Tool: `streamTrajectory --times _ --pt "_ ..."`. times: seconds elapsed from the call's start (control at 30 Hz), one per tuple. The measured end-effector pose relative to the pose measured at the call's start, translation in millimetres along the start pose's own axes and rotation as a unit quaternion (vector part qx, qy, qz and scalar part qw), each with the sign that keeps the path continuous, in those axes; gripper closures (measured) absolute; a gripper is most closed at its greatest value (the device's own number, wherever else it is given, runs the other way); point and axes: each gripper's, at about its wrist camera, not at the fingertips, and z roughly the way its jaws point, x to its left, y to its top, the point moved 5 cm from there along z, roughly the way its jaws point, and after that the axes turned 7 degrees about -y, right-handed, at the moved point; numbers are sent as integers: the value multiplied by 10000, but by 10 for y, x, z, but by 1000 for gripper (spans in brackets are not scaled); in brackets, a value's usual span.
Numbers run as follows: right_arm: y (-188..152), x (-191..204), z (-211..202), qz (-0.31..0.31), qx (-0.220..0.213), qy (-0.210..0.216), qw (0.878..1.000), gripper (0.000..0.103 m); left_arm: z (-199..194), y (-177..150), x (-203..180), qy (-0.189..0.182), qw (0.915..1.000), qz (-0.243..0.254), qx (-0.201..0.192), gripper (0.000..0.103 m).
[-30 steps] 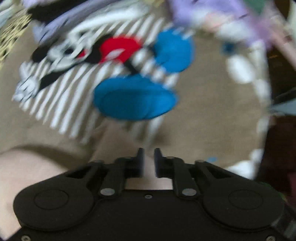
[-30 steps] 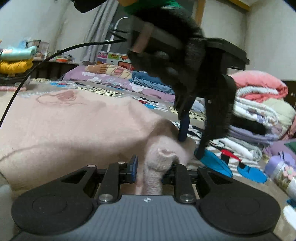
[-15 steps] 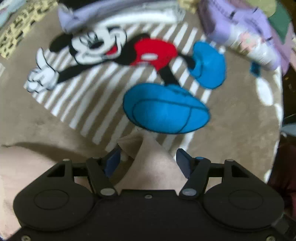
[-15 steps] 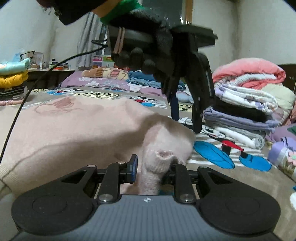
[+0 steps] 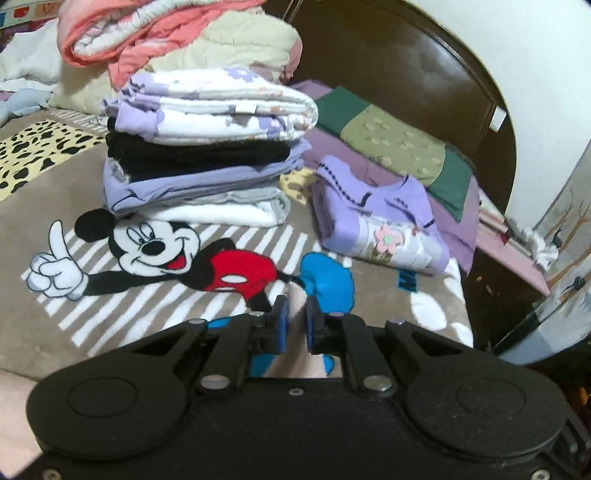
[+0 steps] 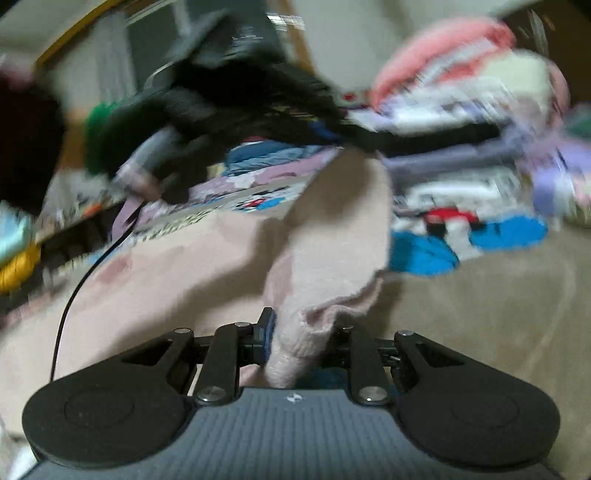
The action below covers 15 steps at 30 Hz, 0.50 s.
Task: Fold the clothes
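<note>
A pale pink knit garment [image 6: 207, 266] lies on a cartoon-mouse blanket [image 5: 155, 306]. My left gripper [image 5: 293, 314] is shut on a corner of the pink garment [image 5: 295, 299] and holds it above the blanket. In the blurred right wrist view, that left gripper [image 6: 354, 136] holds the corner up so a fold of pink cloth hangs from it. My right gripper [image 6: 303, 328] is shut on another bunched edge of the same garment, low and near the blanket.
A stack of folded clothes [image 5: 207, 158] stands just behind the mouse picture, with pink and cream bedding [image 5: 177, 33] behind it. A folded purple floral piece [image 5: 380, 214] lies to the right. A dark headboard [image 5: 406, 62] is at the back right.
My left gripper, open around the garment corner half a second ago, has shut on it and lifted it. The right wrist view has tilted and blurred; its grip has not changed.
</note>
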Motion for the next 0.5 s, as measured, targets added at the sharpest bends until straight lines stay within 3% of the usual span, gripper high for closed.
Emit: streamTrajectory --times 0.13,0.27,0.3,0.33,0.4,0.5 --pt "12 -224 27 744 61 2 9972 79 -147 -11 2 103 9987 -52 -502 96" --pt "-25 -555 69 1663 275 -160 9856 81 -530 -27 100 424 9870 -450 -1481 96" --pt "-39 -637 81 1829 322 -216 9824 92 -581 -65 85 462 9864 -459 -1509 96" --pt "-41 -687 77 1904 329 -289 9807 94 -630 -103 70 498 9859 -465 -1531 96" --pt "-32 -728 53 1873 288 -479 9807 94 -696 -196 33 591 9861 -464 -1484 96" --pt "-16 -775 20 1817 214 -679 9808 94 -682 -481 -6 1019 9883 -420 -1052 96"
